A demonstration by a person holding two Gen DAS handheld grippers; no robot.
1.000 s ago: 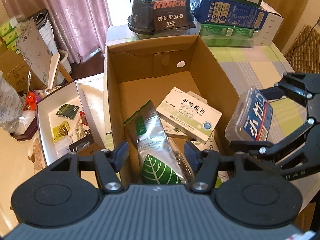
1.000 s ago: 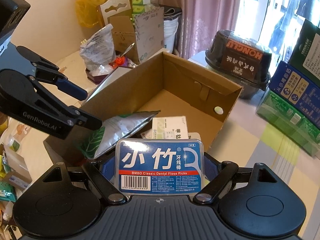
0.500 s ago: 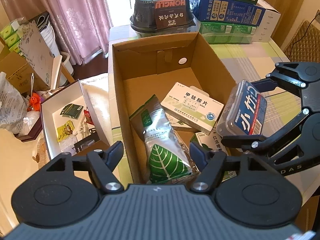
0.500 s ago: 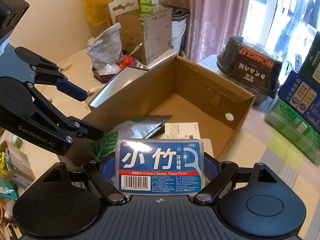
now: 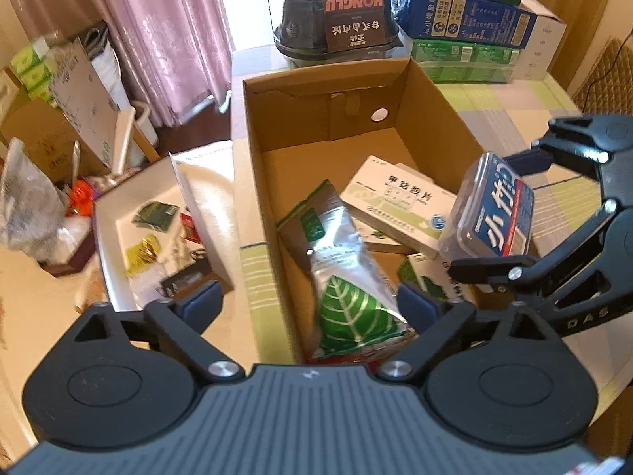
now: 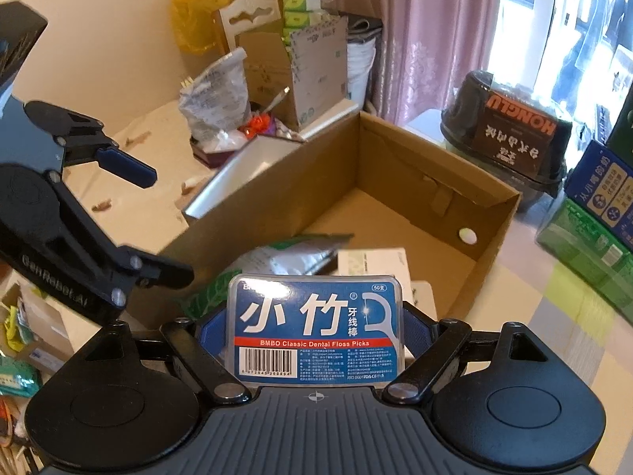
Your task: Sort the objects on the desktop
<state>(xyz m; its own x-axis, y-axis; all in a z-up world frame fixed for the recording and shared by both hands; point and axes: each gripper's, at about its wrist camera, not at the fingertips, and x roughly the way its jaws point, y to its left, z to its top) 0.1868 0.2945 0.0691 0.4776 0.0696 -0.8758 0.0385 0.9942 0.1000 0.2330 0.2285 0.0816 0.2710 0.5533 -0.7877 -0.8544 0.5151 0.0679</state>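
At the centre of the frame an open cardboard box (image 5: 356, 150) holds a silver leaf-print pouch (image 5: 348, 277) and a white medicine carton (image 5: 395, 202). At right, the right gripper (image 5: 526, 213) clamps a blue floss-pick case (image 5: 494, 213). Along the bottom edge, the left gripper (image 5: 312, 304) gapes, empty.

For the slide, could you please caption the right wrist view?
Right gripper holds a floss pick box above an open cardboard box.

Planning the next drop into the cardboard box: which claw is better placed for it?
Right. The right claw already grips the floss pick box at the cardboard box rim, above the medicine packets. The left claw is open and holds nothing.
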